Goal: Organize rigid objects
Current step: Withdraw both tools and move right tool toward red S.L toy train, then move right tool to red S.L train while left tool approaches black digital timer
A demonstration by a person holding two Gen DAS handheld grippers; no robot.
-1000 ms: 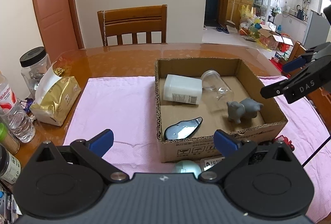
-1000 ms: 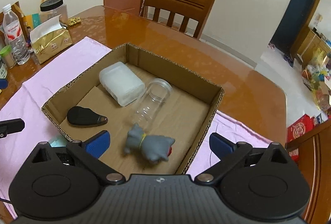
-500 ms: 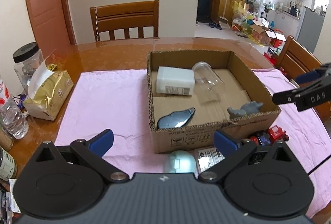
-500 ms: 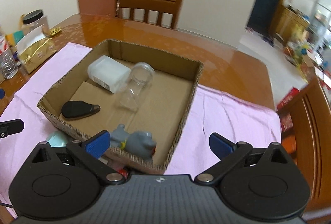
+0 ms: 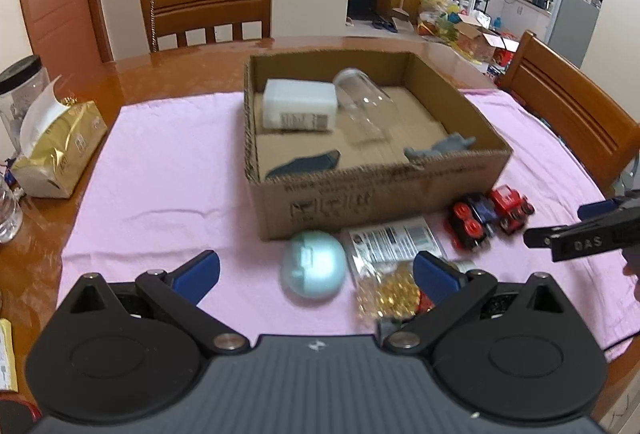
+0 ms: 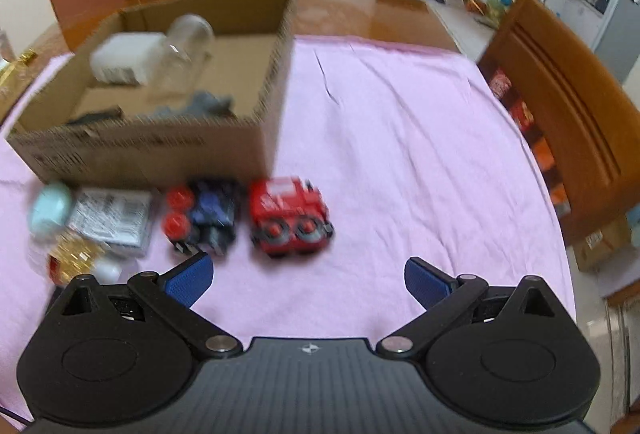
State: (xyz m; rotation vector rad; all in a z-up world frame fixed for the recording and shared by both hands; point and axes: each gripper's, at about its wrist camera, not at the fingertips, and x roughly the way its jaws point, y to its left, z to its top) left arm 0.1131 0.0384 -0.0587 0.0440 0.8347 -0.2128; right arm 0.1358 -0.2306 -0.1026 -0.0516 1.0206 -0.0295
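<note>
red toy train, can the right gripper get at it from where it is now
Probably yes. The red toy train sits on the pink cloth outside the box, just ahead of the right gripper, whose jaws are open and empty with nothing between them and the train.

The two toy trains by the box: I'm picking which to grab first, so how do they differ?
The red toy train is nearly all red; the blue toy train has a dark blue body with red wheels. The red one lies nearer the open right gripper, on bare cloth; the blue one lies next to the printed packet. Both sit on the pink cloth, outside the cardboard box.
</note>
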